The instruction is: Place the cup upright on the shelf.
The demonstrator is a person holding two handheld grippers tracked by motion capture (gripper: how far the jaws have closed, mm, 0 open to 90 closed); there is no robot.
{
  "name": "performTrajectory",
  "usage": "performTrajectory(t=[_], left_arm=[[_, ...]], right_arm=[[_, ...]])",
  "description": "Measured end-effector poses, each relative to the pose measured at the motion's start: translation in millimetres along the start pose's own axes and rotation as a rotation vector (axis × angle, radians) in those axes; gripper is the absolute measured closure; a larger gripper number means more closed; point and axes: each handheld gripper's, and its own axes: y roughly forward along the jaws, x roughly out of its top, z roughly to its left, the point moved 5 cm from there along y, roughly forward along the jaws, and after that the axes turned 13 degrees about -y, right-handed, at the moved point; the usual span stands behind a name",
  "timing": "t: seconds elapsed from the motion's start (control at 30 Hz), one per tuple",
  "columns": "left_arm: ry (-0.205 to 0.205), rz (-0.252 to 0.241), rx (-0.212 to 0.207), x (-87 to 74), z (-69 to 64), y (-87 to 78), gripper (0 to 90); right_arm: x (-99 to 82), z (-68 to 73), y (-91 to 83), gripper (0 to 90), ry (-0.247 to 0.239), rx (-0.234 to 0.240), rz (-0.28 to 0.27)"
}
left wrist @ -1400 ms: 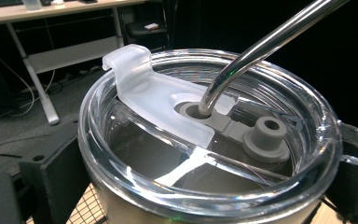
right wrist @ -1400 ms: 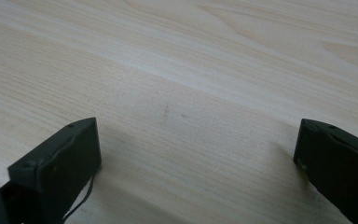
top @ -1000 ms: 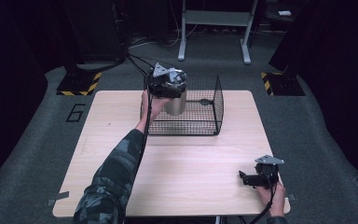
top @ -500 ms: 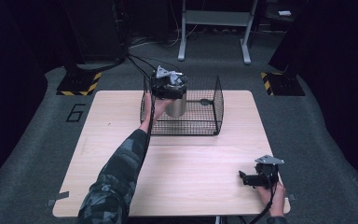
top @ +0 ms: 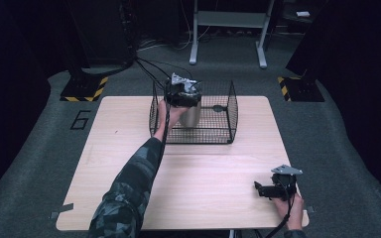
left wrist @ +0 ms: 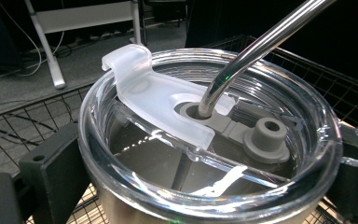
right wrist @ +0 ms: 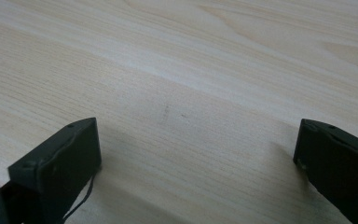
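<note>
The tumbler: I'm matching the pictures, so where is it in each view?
High view: tumbler upper centre, inside the wire basket, under the left gripper.
Left gripper view: tumbler centre, between the jaws.
Right gripper view: bare tabletop.
Shared landmark: the basket's mesh.

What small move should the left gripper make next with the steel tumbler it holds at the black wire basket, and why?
Probably ease the steel tumbler with the clear lid and metal straw straight down. The left gripper is shut on it, jaws on both sides below the rim, inside the black wire basket. Whether it touches the floor is unclear, so lower before opening. The right gripper rests open on the wooden table.
</note>
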Motion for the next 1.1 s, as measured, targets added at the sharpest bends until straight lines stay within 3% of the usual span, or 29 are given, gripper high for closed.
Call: performTrajectory(t=[0.8, 1.1], left_arm=[[0.001, 0.030, 0.004, -7.8, -4.3, 17.3, 3.9], [0.006, 0.066, 0.003, -12.8, -4.1, 21.6, 3.9]], right_arm=[[0.0, 0.2, -0.3, 0.1, 0.000, 0.005, 0.002], [0.1, 0.1, -0.1, 0.1, 0.002, 0.001, 0.001]])
